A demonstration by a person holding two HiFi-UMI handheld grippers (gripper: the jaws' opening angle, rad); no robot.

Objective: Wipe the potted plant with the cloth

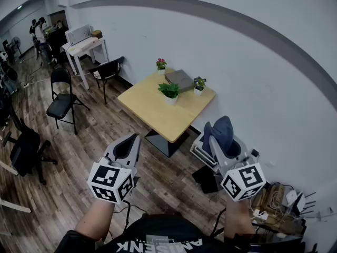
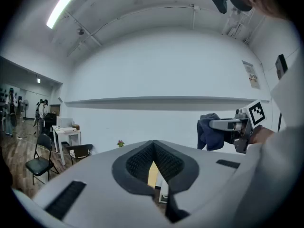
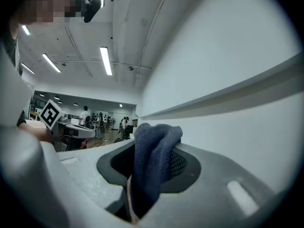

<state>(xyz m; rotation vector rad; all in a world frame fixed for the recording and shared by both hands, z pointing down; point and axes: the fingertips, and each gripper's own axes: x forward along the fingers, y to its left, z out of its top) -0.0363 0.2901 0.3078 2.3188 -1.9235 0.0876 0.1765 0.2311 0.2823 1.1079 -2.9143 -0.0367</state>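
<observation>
Right gripper (image 3: 151, 144) clamps blue cloth (image 3: 154, 167); distant figures (image 3: 85, 114), probably people.

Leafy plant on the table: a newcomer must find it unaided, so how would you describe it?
By the white wall stands a square wooden table with three potted plants. The leafy plant sits closest to the tabletop's middle, in a white pot. It is the bushiest, all green; the corner plant has pink flowers.

Blue cloth (image 3: 152, 165) bunched between jaws, green potted plant (image 1: 169, 91) upright
</observation>
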